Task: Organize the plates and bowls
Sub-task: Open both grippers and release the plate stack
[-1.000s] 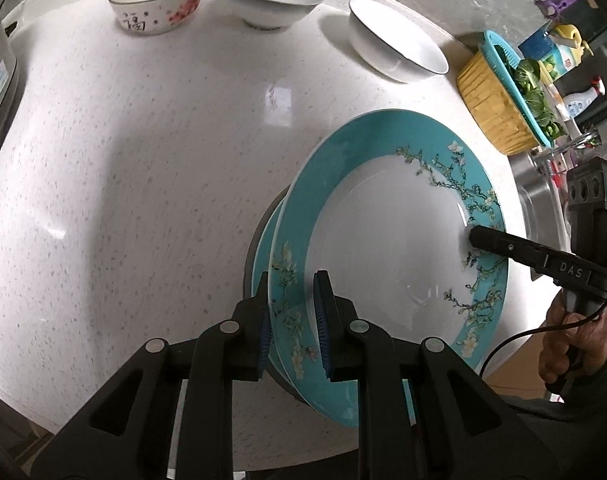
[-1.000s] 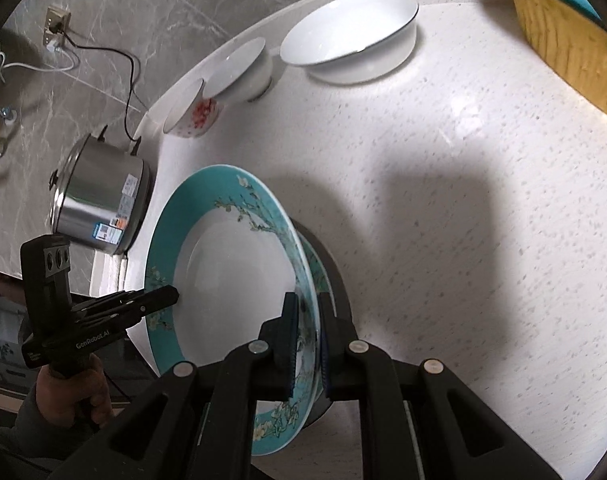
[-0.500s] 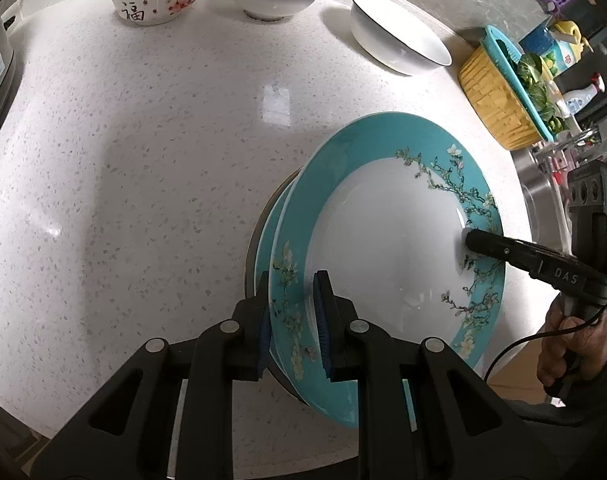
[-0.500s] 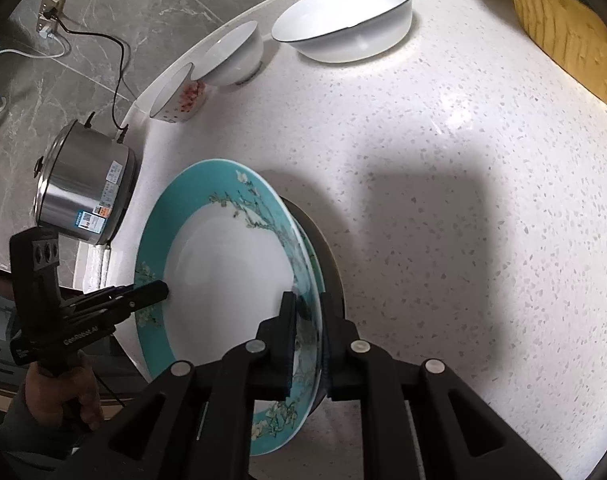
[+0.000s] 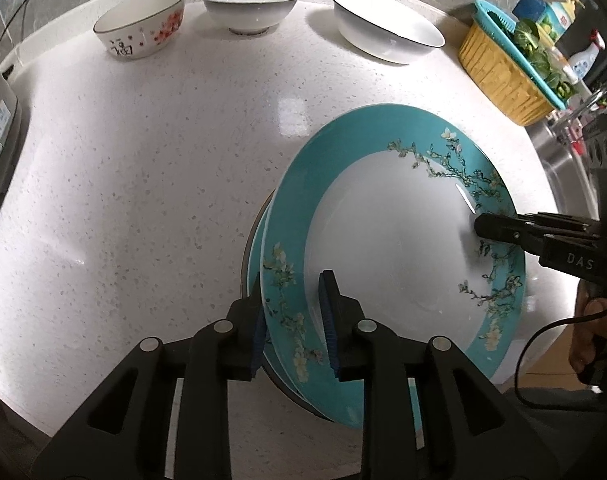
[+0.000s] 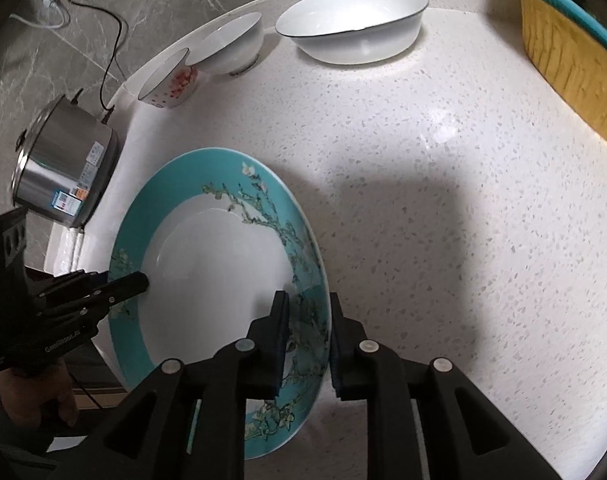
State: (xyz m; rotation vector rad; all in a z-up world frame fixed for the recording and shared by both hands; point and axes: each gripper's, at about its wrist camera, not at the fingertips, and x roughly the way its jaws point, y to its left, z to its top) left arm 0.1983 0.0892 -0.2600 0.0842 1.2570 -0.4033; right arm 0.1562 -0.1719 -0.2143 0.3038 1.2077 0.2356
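We see the teal blossom-rimmed plate [image 5: 403, 240] lying on a second teal plate [image 5: 259, 248] near the front edge of the speckled white tabletop [image 5: 143, 180]. Our left tongs [image 5: 291, 316] and right tongs [image 6: 307, 336] straddle its opposite rims, both spreading apart, pads seemingly clear of the rim. Three bowls [image 5: 249, 4] line the far edge, beside a yellow basket [image 5: 499, 76].
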